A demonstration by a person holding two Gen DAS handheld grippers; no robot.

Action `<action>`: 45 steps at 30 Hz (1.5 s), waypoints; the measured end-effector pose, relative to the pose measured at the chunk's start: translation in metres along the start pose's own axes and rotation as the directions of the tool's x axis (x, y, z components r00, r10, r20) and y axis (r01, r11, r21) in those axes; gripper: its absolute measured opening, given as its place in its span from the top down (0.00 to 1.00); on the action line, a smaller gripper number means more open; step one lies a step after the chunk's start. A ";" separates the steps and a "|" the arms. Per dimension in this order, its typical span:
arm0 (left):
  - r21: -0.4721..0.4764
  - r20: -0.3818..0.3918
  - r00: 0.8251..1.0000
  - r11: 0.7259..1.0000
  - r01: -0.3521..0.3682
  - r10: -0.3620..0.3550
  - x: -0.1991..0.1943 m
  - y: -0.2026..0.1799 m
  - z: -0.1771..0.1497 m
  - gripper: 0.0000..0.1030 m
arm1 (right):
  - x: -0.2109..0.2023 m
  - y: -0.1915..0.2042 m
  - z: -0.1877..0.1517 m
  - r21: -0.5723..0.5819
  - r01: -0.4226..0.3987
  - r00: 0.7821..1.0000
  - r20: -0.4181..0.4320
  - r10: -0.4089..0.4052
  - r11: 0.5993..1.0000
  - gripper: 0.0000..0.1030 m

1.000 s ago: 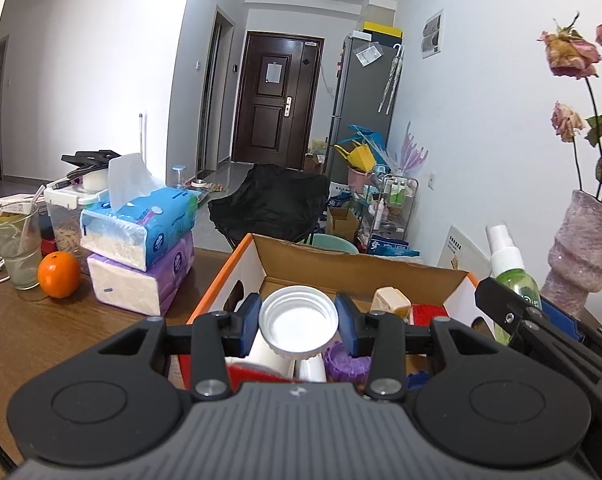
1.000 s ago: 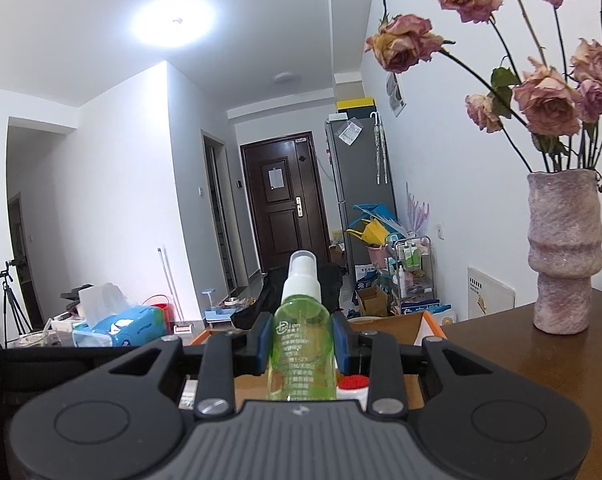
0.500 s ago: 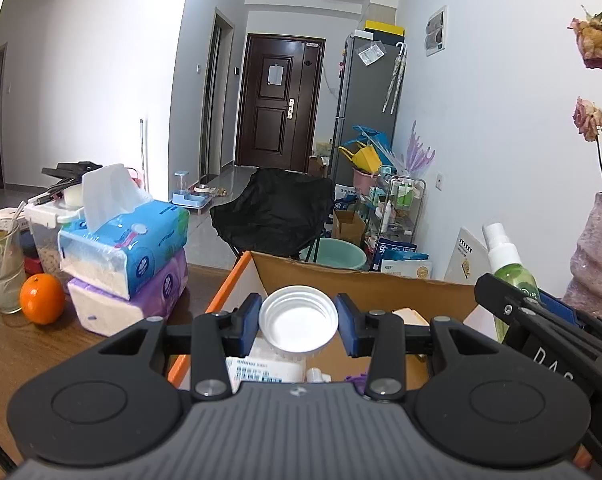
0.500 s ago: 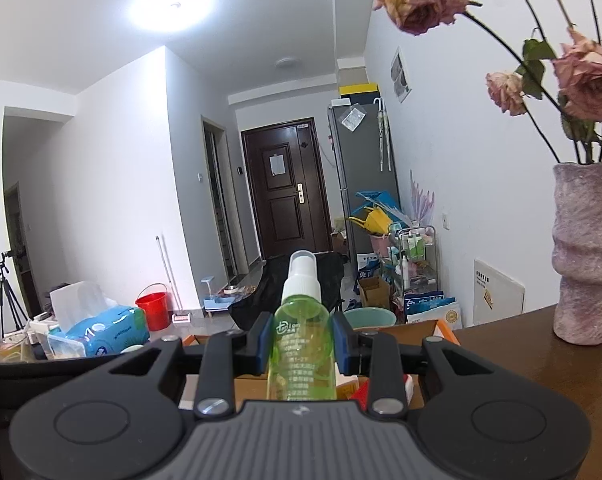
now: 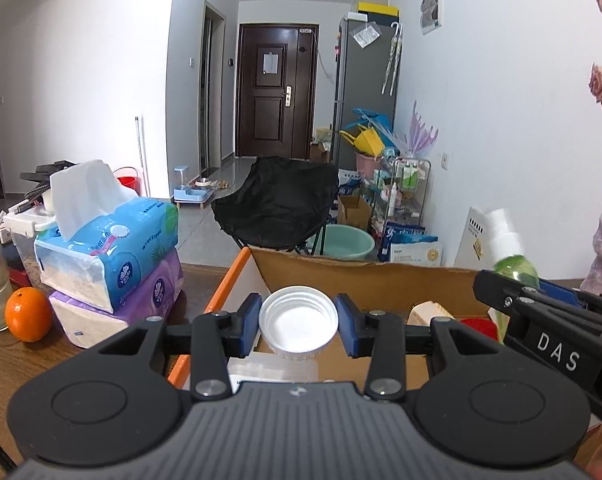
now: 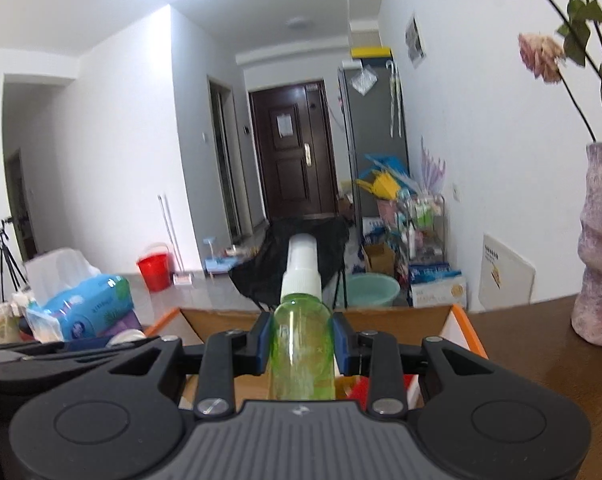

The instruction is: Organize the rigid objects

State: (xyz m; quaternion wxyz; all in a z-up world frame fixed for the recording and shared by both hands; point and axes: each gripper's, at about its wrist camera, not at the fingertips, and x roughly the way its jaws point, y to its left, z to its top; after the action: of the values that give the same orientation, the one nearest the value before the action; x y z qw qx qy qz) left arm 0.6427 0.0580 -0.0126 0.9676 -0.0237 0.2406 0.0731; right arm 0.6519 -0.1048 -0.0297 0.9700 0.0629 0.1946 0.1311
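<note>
A cardboard box [image 5: 365,280] is seen on the wooden table [image 6: 541,344]. Above it, a green spray bottle [image 6: 303,354] is clamped by the right gripper [image 6: 303,346], and a white cap [image 5: 298,322] is pinched by the left gripper [image 5: 298,326].

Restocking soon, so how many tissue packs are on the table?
2: a blue tissue pack stacked on a purple tissue pack, left of the cardboard box. Others may be hidden.

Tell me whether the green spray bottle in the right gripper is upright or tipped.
Upright. The green spray bottle stands between the right gripper's jaws with its white nozzle straight above the body.
</note>
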 end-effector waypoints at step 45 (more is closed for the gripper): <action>0.046 0.104 0.995 0.999 0.007 -0.012 -0.130 0.028 -0.005 0.00 | -0.143 -0.018 -0.005 -0.030 0.099 0.993 0.069 -0.097 0.995 0.00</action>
State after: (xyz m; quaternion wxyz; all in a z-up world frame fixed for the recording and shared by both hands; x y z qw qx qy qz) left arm 0.5231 0.0683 0.0435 0.9794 0.0013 0.1914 0.0642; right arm 0.5269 -0.1612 0.0137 0.9822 0.0416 0.1625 0.0844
